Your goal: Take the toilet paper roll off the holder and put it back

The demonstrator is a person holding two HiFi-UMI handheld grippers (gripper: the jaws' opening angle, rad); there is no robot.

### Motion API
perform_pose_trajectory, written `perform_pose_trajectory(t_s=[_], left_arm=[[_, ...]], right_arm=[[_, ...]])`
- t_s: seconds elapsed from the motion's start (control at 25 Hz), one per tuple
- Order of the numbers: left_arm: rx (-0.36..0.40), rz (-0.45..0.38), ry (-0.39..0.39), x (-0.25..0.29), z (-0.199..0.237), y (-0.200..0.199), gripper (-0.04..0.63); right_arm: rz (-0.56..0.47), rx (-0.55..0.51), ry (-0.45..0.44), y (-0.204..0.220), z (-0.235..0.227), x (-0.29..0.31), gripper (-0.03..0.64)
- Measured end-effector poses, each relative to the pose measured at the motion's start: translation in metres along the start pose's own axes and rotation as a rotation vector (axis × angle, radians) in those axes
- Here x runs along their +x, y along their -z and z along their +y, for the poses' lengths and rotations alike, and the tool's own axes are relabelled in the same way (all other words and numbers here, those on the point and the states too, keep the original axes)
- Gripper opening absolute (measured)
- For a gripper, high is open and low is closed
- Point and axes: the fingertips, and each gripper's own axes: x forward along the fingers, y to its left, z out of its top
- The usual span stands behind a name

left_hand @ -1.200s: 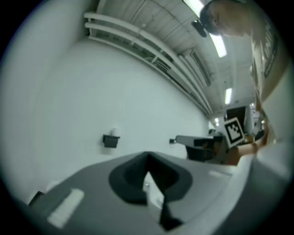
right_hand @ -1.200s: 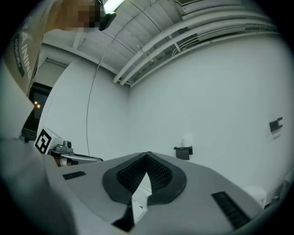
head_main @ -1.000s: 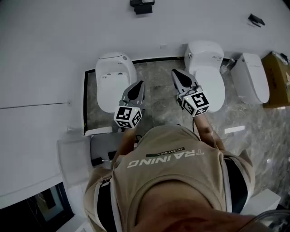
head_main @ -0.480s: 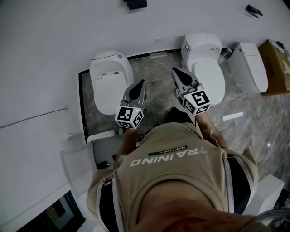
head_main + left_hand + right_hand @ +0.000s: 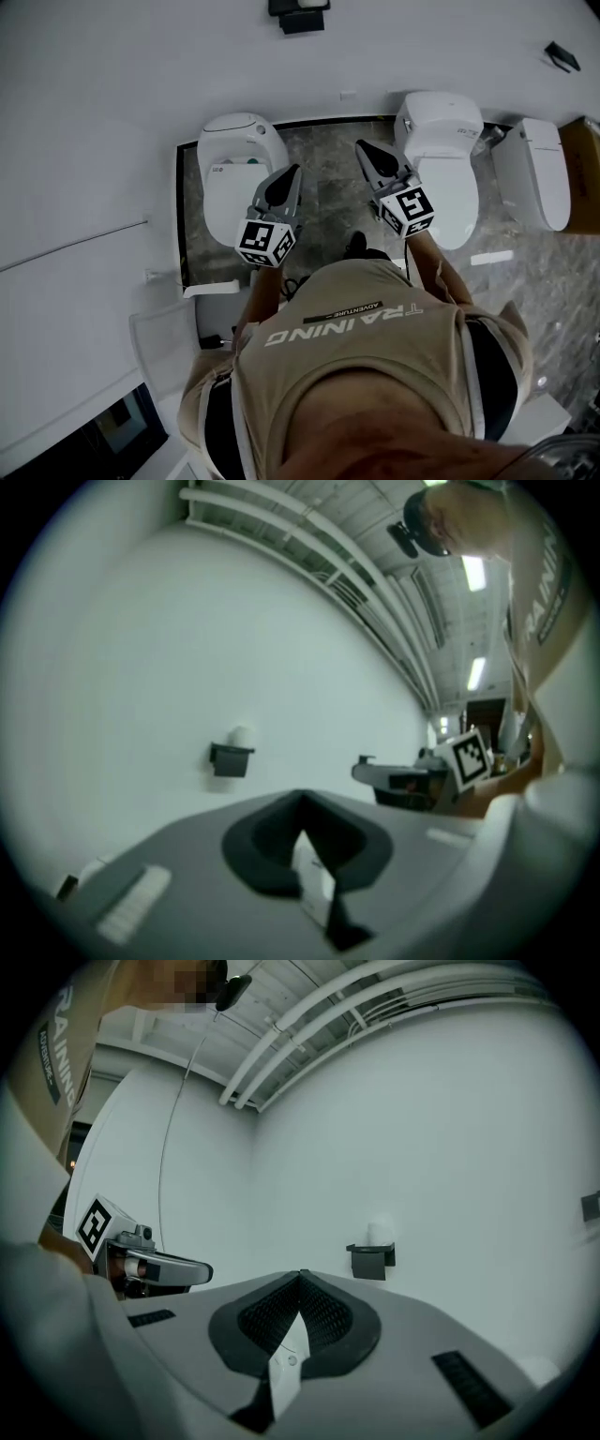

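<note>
Wall (image 5: 112, 112) bears the holder (image 5: 298, 17) straight ahead. Toilet (image 5: 234, 169) and second toilet (image 5: 441, 159) flank the floor (image 5: 328, 202) below the holder. Left gripper (image 5: 289, 176) and right gripper (image 5: 364, 150), jaws pressed together and empty, have advanced toward the holder, still well apart from it. Toilet paper roll (image 5: 381, 1230) stands on the holder, untouched: removal not begun.

We have the head camera above the person, looking steeply down over the shoulders. The left claw (image 5: 286, 180) and right claw (image 5: 368, 155) lie mid-frame, and the holder (image 5: 298, 13) is at the top edge. Each claw camera sits low behind its own jaws and looks level at the far white wall (image 5: 141, 667). All three views share the holder: it is left of centre in the left claw view and right of centre in the right one. Each claw view also shows the other claw at its side.
</note>
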Motion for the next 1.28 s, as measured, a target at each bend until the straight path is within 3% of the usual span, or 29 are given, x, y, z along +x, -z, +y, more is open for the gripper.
perform_pose_trajectory(t_s=[0.32,0.6,0.88,1.08,1.28], left_arm=[[-0.049,0.036,-0.093,0.052,0.024,0.012,0.000],[-0.067,0.053,-0.066,0.086,0.066,0.020,0.000],[-0.043,0.005,0.065,0.127,0.120,0.001,0.000],[0.026,0.017,0.140,0.149,0.172,-0.022,0.000],[0.000,-0.001,0.177,0.174,0.200,-0.031,0.000]], right_arm=[[0.016,0.086,-0.128,0.026,-0.034,0.048,0.014],[0.099,0.094,-0.160,0.052,-0.040,0.096,0.014],[0.106,0.046,-0.018,0.037,-0.061,0.154,0.014],[0.097,0.023,0.016,0.024,-0.062,0.200,0.014],[0.095,0.011,0.082,0.015,-0.077,0.220,0.014]])
